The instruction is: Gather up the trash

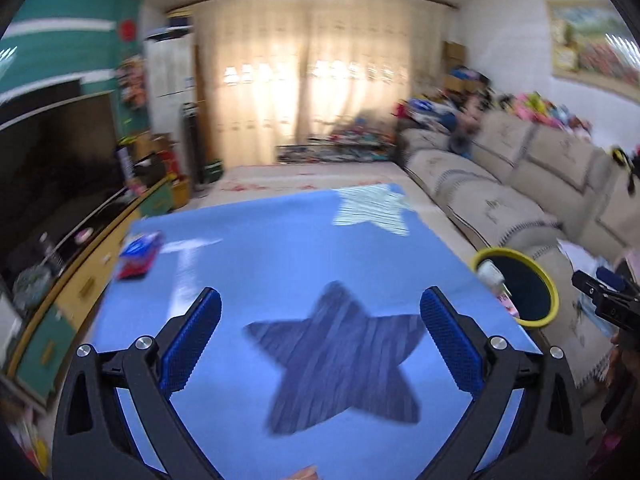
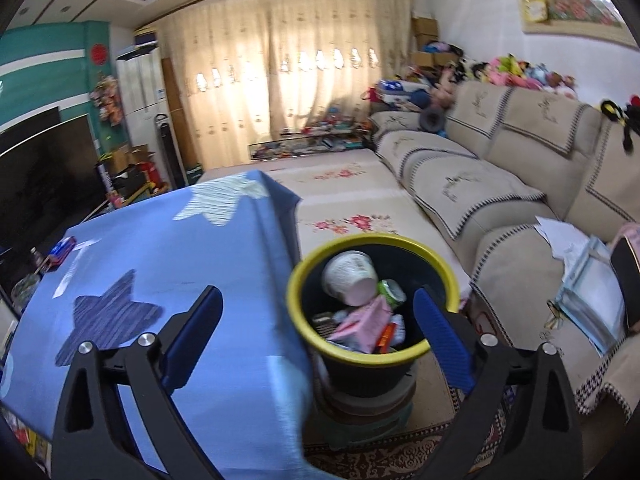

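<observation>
Left gripper (image 1: 320, 316) spread wide over the blue cloth (image 1: 256, 248), nothing between the blue pads, dark star patch (image 1: 340, 364) straight below. Right gripper (image 2: 318, 320) likewise spread wide and empty, left finger over the cloth edge, right finger over the near rim of the bin (image 2: 372, 354).

Bin black with a yellow rim, standing just right of the table on a low stack, near the sofa (image 2: 500, 200). Inside: a white cup (image 2: 350, 274) on its side, a green-and-white can (image 2: 390, 290) beside it, a pink wrapper (image 2: 366, 316) below, an orange scrap (image 2: 385, 338) at the near edge. From the left wrist, the same bin at the right edge of the table, cup poking over the rim.

On the far-left corner of the cloth, a red-and-blue packet (image 1: 140, 254), well apart from both grippers. Pale star patch (image 1: 372, 208) at the far edge. A small orange bit (image 1: 306, 474) at the very near edge, too cropped to identify.

Black TV (image 1: 52, 168) left, curtains (image 1: 308, 76) far, toys piled along the sofa back.
</observation>
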Demonstrator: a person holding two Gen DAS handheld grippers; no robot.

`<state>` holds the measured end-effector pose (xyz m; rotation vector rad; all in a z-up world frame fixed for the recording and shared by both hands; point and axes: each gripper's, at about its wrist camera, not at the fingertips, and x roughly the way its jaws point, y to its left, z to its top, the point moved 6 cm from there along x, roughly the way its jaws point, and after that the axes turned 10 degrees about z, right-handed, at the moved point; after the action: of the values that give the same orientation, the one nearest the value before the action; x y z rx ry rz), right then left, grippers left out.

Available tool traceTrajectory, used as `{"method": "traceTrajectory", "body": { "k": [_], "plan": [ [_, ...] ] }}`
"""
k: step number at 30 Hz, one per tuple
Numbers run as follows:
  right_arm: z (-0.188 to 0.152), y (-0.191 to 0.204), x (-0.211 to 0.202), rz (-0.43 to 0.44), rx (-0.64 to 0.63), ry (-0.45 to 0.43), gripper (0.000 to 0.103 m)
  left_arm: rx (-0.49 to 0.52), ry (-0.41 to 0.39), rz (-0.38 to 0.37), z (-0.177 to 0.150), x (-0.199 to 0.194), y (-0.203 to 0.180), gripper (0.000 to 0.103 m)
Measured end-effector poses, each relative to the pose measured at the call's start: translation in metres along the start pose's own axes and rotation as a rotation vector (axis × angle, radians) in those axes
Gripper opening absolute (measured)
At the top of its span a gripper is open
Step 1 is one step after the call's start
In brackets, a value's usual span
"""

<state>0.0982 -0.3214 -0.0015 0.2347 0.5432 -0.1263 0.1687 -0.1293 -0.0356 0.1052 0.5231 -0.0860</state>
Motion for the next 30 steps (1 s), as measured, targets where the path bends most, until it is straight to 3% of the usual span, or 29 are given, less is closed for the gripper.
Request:
{"method": "traceTrajectory", "body": {
  "k": [6,11,17,30],
  "plan": [
    [0.005,0.032,-0.019,0.044,-0.036,-0.015,0.096,-0.072,-0.024,0.081,-0.027,-0.048,0.070,0.098],
    [-0.002,0.051,-0.036,0.051,-0.053,-0.004,0.096,-0.095,-0.040,0.089,-0.044,-0.076,0.087,0.098],
    [-0.018,0.065,-0.044,0.057,-0.062,0.023,0.096,-0.138,-0.048,0.058,-0.054,-0.094,0.091,0.098],
    [-0.016,0.083,-0.040,0.075,-0.095,0.019,0.096,-0.136,-0.016,0.076,-0.055,-0.080,0.081,0.098]
  ]
}}
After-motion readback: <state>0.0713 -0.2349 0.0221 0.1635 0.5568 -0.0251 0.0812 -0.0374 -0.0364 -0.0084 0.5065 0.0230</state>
